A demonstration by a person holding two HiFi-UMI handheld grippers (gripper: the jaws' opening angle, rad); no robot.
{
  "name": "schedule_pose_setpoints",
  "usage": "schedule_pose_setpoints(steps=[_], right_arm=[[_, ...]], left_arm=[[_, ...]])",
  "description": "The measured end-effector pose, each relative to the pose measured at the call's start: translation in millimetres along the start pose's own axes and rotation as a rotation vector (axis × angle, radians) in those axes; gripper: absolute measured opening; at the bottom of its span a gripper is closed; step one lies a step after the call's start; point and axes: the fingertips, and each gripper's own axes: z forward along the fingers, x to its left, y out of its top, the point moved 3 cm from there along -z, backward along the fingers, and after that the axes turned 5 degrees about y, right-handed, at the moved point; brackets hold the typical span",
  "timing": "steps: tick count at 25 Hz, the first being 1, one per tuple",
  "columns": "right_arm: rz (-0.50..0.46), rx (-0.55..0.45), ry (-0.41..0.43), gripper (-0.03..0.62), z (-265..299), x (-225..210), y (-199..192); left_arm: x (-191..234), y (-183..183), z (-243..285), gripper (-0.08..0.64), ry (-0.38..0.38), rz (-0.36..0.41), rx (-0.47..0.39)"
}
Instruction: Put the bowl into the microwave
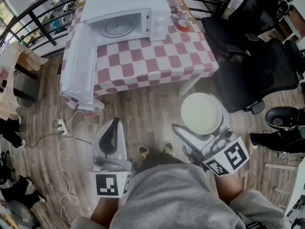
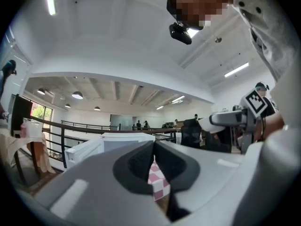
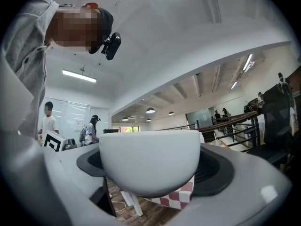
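Wood flooring [image 1: 143,106] runs up to a checkered table [image 1: 143,63] at 12 o'clock, where a white microwave [image 1: 128,13] stands with its door [image 1: 81,66] swung open. At 4 o'clock the right gripper [image 3: 149,173] clamps a white bowl [image 1: 201,113] between its 2 jaws, well apart from the oven. At 8 o'clock the left gripper [image 2: 153,150] has its jaws drawn together, with nothing between them.

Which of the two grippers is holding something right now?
The right gripper: its jaws are clamped on the white bowl. The left gripper has its jaws together with nothing between them.
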Motion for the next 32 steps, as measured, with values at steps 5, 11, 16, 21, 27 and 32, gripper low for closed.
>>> schedule_pose_setpoints(steps=[5, 11, 16, 21, 27, 32], right_arm=[[-0.004, -0.001, -0.007, 0.526, 12, 13, -3], [-0.01, 0.001, -0.009, 0.526, 27, 30, -6], [-0.015, 0.003, -0.006, 0.525, 36, 42, -5], [-0.024, 0.002, -0.002, 0.525, 42, 48, -4], [-0.034, -0.008, 0.01, 0.525, 50, 53, -3], [-0.044, -0.022, 0.022, 0.525, 56, 51, -3]], left_arm=[[18, 0, -4, 0.011, 0.005, 0.006, -0.009], [42, -2, -10, 0.011, 0.005, -0.016, -0.018], [54, -6, -13, 0.011, 0.003, -0.038, -0.007], [59, -7, -16, 0.011, 0.001, -0.042, -0.004], [65, -8, -16, 0.011, 0.013, -0.055, -0.009], [70, -8, -12, 0.011, 0.028, -0.051, -0.022]])
